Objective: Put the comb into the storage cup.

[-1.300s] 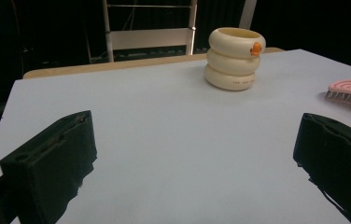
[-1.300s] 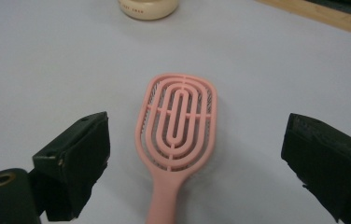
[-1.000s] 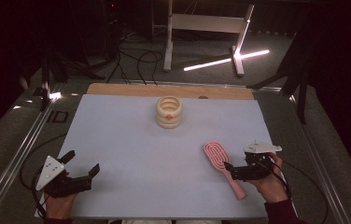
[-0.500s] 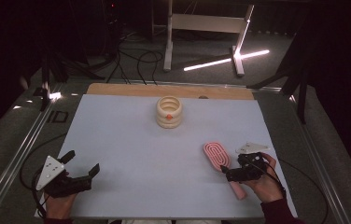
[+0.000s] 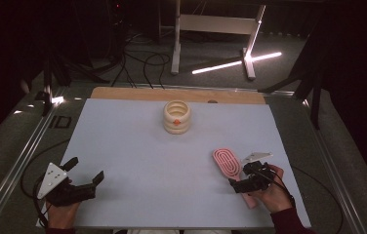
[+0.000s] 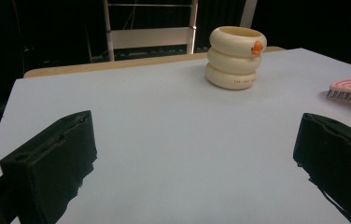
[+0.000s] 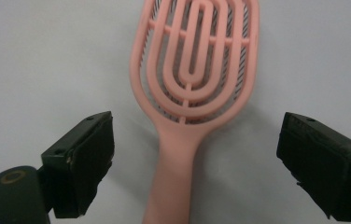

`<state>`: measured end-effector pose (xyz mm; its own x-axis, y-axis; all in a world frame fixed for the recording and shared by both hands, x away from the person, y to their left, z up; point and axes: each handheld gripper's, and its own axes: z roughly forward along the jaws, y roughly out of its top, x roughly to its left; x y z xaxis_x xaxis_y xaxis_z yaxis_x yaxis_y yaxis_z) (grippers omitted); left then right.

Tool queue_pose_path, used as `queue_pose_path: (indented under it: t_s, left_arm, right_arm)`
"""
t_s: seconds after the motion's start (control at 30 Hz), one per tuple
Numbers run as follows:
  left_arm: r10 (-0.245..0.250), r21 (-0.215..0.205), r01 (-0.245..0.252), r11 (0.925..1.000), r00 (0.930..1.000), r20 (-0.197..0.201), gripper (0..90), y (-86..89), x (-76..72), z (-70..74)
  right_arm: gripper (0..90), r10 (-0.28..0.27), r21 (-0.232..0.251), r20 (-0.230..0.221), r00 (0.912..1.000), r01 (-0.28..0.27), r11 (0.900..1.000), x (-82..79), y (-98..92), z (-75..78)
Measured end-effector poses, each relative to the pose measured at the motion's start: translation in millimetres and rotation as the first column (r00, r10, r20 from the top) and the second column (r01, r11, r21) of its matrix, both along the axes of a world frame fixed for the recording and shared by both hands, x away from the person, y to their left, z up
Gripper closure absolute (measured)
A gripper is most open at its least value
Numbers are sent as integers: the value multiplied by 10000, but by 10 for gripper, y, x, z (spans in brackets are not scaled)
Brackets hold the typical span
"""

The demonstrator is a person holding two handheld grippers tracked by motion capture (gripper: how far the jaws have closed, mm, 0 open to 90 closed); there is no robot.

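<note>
Lying flat on the pale, matte table top (image 5: 137, 161) at the near right is a pink plastic hairbrush (image 5: 226, 162) — its oval head is made of nested open loops joined by short ribs, with dark bristles showing through the slots, and it narrows into a smooth straight handle. The right gripper (image 7: 194, 163) hangs directly over that handle, its blocky black jaws spread wide on either side and touching neither the brush nor each other; in the high view the handle runs under the gripper and the hand (image 5: 269, 192) that holds it. At the near left, the left gripper (image 5: 85, 176) rests low on the table with its jaws also wide apart and nothing between them. Farther off, near the middle of the far edge, stands a cream holder (image 5: 177, 117) shaped like three stacked rounded rings — glossy, hollow on top, with a small orange spot on its upper ring. It stands well apart from the brush.
</note>
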<state>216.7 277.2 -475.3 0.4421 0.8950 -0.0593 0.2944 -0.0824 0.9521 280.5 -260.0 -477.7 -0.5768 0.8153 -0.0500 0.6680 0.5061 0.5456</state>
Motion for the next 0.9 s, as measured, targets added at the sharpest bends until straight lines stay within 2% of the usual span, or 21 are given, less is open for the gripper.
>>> queue_pose_path:
  t_s: [0.1,0.17,0.3,0.33,0.67,0.83,0.9]
  left_arm:
    - [-9,27,9,10000,10000,-11,0,0,1,0]
    - [2,36,-2,10000,10000,-25,0,-4,3,-3]
    - [3,40,-3,10000,10000,-26,0,-5,3,-2]
    - [3,34,-3,10000,10000,-26,0,-5,3,-2]
    - [7,44,-7,10000,10000,-35,0,-6,4,-3]
    - [5,43,-5,10000,10000,-48,0,-4,6,-6]
    - [4,42,-3,10000,10000,-55,0,-6,6,-6]
  right_arm:
    - [113,-7,-101,-136,9999,6,9999,7,4,-19]
    - [127,90,-257,-435,9990,-102,9996,20,14,-56]
    - [130,115,-272,-528,9985,-130,9995,19,23,-67]
    - [134,219,-400,-745,9970,-249,9989,35,54,-107]
    - [148,152,-546,-1172,9930,-217,9983,101,82,-204]
    - [228,35,-679,-1376,9905,-130,9976,131,86,-244]
    - [270,108,-567,-1514,9884,-196,9982,145,78,-251]
